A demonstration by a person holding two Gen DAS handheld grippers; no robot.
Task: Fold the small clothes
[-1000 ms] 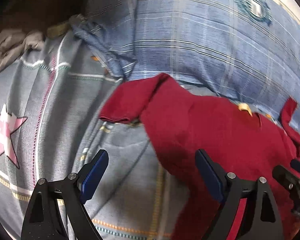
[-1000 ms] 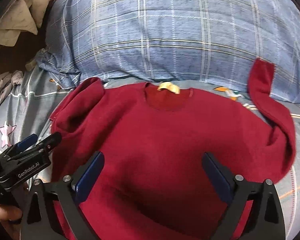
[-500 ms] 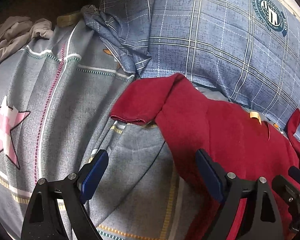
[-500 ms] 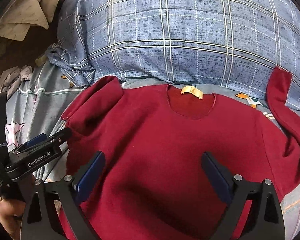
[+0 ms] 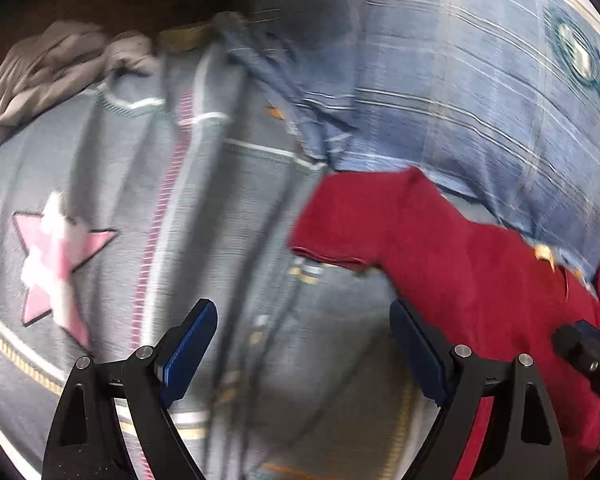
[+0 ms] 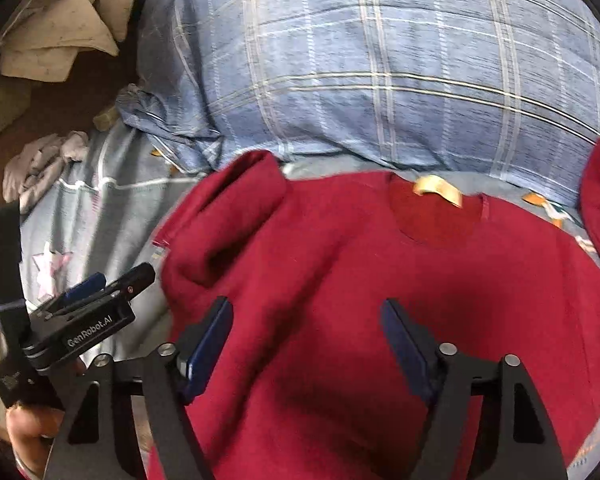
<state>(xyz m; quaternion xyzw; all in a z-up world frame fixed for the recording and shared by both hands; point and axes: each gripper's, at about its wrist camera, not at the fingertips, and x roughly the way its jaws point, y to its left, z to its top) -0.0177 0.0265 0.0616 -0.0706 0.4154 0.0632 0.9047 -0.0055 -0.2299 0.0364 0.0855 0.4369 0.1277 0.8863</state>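
1 red sweater lies flat on my bedsheet, collar toward the plaid pillow. I judge folding not yet begun; the left sleeve comes next. My right gripper and left gripper both gape wide, holding nothing.

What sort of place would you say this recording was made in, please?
Most likely a bedroom, with the work done on a bed: a red sweater lies on a grey star-patterned bedsheet, against a plump blue plaid pillow, with crumpled clothes at the edge.
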